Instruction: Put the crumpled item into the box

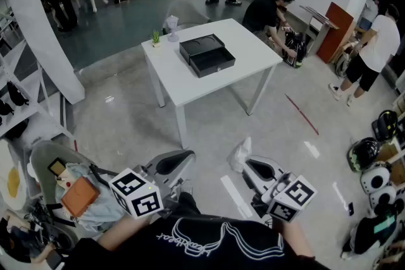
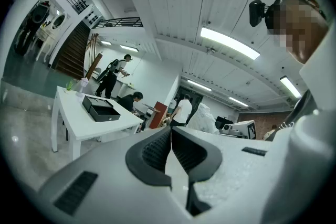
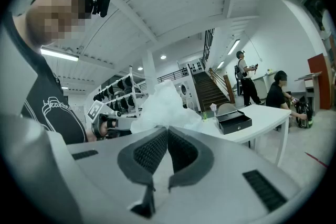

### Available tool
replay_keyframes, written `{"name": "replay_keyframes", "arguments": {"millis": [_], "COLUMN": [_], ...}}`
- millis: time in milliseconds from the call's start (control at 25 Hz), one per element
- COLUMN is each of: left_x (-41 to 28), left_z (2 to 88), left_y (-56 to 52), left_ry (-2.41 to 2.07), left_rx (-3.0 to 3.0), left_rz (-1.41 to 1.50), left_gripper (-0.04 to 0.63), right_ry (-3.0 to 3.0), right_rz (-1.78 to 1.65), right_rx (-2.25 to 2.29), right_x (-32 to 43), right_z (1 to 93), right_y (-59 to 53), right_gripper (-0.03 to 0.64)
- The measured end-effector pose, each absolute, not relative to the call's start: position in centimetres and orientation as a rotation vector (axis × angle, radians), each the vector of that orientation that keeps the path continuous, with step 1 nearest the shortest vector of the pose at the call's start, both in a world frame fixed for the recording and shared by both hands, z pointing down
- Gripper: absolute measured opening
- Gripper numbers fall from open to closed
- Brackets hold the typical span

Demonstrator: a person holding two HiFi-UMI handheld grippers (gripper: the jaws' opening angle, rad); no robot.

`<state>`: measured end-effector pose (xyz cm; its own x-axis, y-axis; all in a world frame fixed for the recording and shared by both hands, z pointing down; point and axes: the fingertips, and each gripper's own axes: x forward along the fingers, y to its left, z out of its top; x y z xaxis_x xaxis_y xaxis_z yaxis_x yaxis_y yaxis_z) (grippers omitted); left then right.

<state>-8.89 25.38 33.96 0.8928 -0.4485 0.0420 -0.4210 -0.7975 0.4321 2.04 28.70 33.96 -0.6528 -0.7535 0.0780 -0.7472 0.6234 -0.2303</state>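
Observation:
The crumpled item (image 1: 239, 155) is a white wad of thin paper or plastic. My right gripper (image 1: 245, 163) is shut on it, and in the right gripper view the crumpled item (image 3: 163, 107) sticks out just beyond the closed tips of the right gripper (image 3: 167, 131). My left gripper (image 1: 188, 157) is held beside it, and the left gripper (image 2: 170, 134) has its pads together with nothing between them. Both grippers are low and near my body. The open black box (image 1: 207, 54) lies on the white table (image 1: 183, 82) well ahead, and the black box (image 3: 234, 122) also shows in the right gripper view.
A small green plant (image 1: 155, 38) and a white cup-like object (image 1: 173, 28) stand at the table's far left corner. People crouch and stand beyond the table at the right (image 1: 269, 9). Helmets (image 1: 367, 152) lie at the right, shelves (image 1: 12, 104) at the left.

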Motion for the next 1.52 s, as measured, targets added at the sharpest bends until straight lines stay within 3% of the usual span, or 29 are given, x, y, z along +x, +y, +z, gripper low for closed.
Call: {"name": "replay_keyframes", "arguments": {"millis": [760,1520], "left_x": [-8.2,-6.2], "left_z": [32.9,34.7], "left_y": [23.7,3.7], "left_ry": [-0.625,-0.533], "left_rx": [2.66,2.608], "left_rz": [-0.107,-0.073], "left_gripper": [0.008,0.008], "right_ry": [2.803,2.726], "right_rz": [-0.276,-0.469], "right_rx": [-1.291,-1.376], "right_x": [2.8,3.8], "right_z": [32.4,33.6], "right_y": [26.4,7.3], "right_gripper": [0.006,0.008]}}
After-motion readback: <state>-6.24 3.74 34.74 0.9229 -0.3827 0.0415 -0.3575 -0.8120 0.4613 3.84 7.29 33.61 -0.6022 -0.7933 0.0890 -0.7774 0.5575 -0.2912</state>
